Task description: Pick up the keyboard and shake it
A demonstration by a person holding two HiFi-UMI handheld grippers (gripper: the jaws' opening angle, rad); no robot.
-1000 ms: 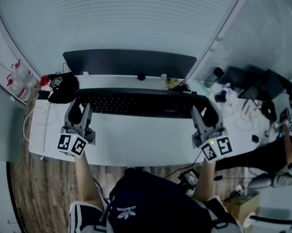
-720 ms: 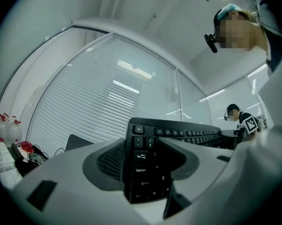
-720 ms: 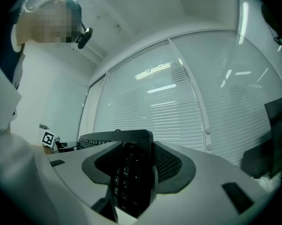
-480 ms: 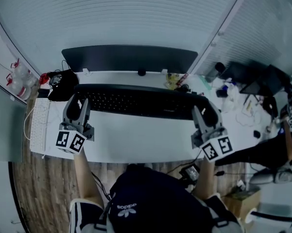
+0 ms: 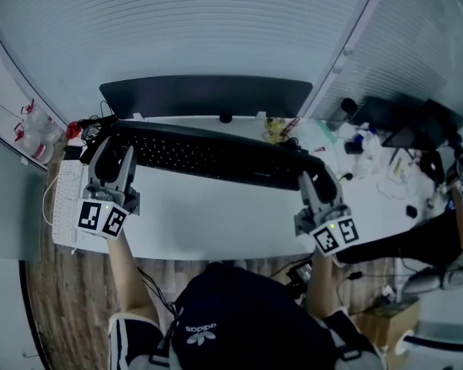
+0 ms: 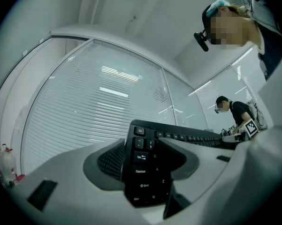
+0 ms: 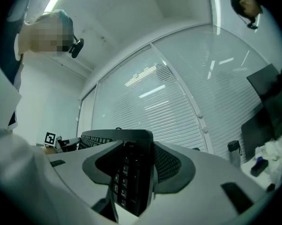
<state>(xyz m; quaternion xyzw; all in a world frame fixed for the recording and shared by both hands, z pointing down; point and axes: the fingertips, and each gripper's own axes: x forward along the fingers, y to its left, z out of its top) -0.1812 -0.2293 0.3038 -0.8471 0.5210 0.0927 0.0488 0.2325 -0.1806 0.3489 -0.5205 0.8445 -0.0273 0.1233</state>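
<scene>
1 kbd (image 5: 216, 154); monitor (image 5: 206, 97) head-view only

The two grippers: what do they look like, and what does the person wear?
Left gripper and right gripper are light grey, each with two jaws, dark textured pads and a cube with black-and-white square markers. The right jaws have just closed slightly on the keyboard. The person wears a dark top with a white logo.

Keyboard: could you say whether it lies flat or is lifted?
Lifted and tilted: left tongs and right tongs clamp the keyboard, which slants in the head view.
</scene>
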